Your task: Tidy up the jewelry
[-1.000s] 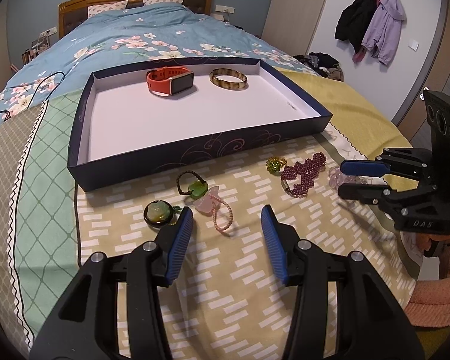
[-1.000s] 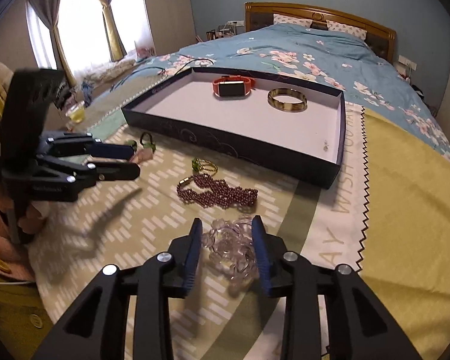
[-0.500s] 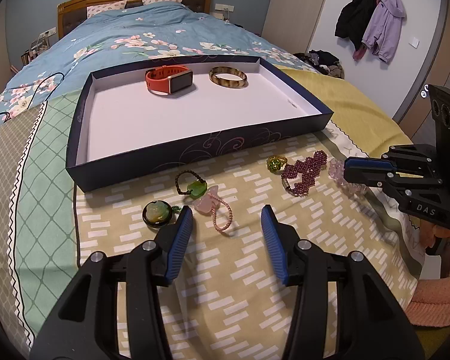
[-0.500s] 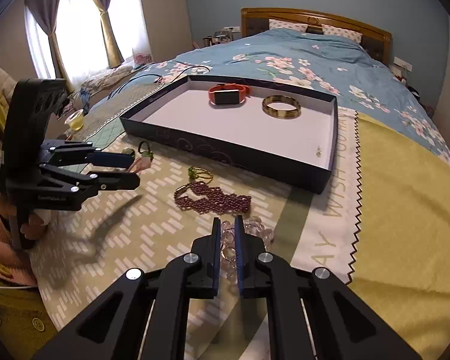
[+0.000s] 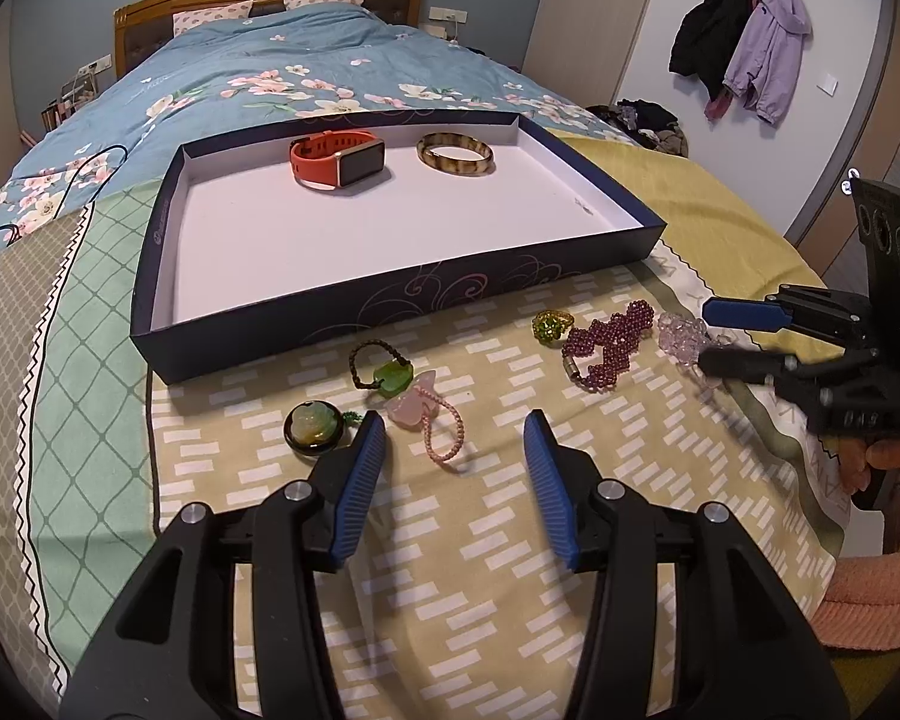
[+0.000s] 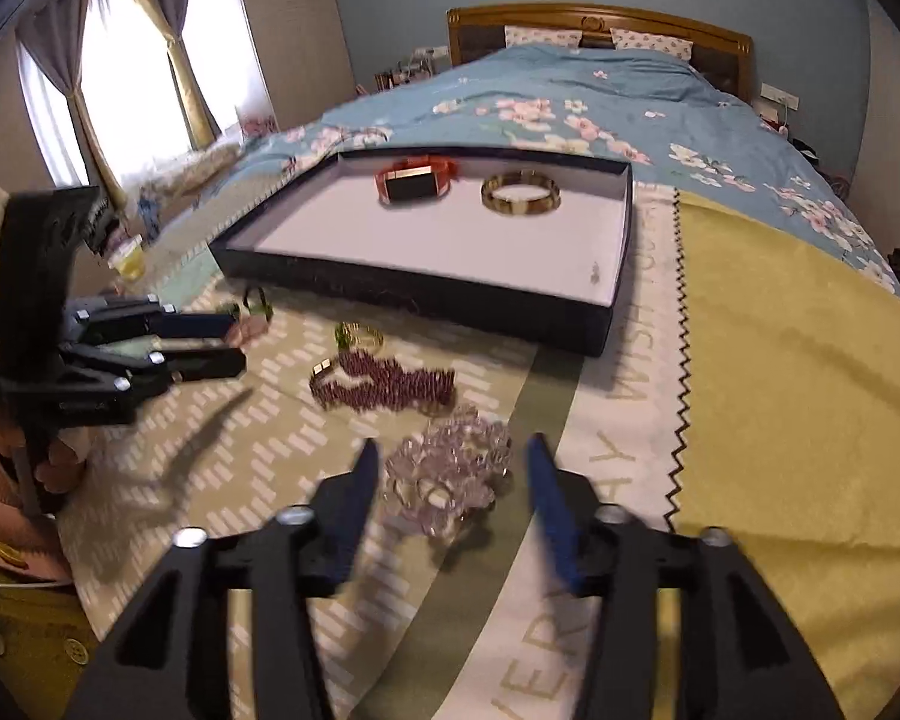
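Right gripper (image 6: 450, 480) fingers spread, straddling clear crystal bead bracelet (image 6: 447, 471) on bedspread near bed's foot edge, likely for pinching | left gripper (image 5: 453, 453) fingers spread, hovering empty | navy shallow tray (image 5: 384, 300) beyond, already holding orange watch (image 5: 336, 157), amber bangle (image 5: 455, 152)

Right gripper (image 6: 453, 468) had its jaws clamped on the clear crystal bead bracelet (image 6: 447, 471) half a second ago; now they're spread wide, bracelet between.
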The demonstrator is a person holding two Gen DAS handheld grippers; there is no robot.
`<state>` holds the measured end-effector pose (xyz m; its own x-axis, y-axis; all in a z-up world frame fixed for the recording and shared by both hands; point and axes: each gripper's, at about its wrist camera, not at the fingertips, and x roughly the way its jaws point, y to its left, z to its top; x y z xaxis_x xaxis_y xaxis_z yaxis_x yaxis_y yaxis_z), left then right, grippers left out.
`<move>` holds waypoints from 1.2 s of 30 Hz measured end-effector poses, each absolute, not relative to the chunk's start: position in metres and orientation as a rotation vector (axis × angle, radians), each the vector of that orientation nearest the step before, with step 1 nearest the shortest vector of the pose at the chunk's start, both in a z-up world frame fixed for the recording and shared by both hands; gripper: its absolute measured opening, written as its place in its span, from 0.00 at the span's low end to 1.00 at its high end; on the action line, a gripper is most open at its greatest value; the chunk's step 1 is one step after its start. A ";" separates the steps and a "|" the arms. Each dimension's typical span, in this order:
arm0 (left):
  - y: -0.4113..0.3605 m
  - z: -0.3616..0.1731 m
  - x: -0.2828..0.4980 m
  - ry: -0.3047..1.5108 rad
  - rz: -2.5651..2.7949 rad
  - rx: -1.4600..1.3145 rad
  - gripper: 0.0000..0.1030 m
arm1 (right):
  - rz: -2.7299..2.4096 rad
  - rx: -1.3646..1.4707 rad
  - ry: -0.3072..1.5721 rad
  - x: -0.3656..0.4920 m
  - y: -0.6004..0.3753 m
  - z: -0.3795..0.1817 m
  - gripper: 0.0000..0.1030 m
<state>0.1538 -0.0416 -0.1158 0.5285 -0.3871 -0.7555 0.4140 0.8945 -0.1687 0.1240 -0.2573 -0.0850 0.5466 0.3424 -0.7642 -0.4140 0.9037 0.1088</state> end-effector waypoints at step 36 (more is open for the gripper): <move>-0.043 -0.103 0.156 0.863 -0.451 0.044 0.03 | 0.519 0.003 0.728 0.126 -0.251 -0.044 0.10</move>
